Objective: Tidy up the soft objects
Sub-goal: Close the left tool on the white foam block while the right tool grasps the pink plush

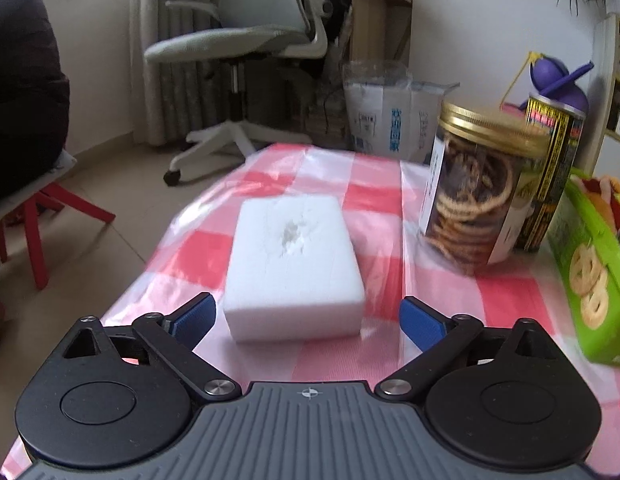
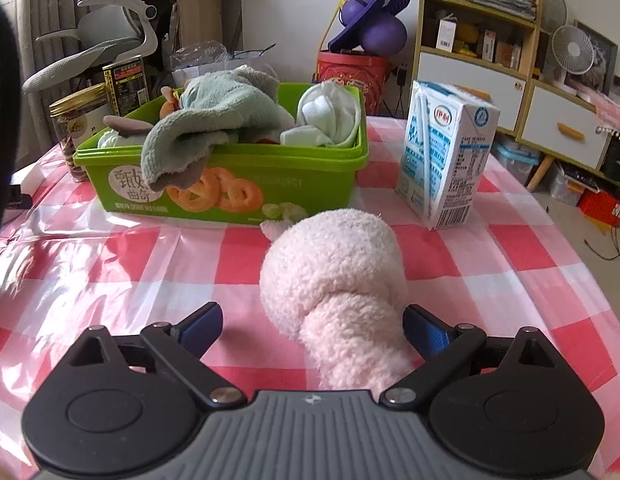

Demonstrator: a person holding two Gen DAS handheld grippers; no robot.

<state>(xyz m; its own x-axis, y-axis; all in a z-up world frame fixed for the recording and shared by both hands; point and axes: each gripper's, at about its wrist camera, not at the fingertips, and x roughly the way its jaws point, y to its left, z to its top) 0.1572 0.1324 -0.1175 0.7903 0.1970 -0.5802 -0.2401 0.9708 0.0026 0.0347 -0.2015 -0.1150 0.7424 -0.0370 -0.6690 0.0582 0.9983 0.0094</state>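
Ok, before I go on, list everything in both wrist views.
White foam block: one, on the checked tablecloth, ahead of the left claw.
Pink fluffy sock: one, rolled, on the cloth between the right claw's fingers.
Green tub: one, holding a grey-green towel and pale rolled socks.
Milk carton: one, white and blue, right of the tub.
Cookie jar: one, gold lid, beside a black-and-yellow can.
Office chair: one, grey, beyond the table.
Left claw: open.
Right claw: open.
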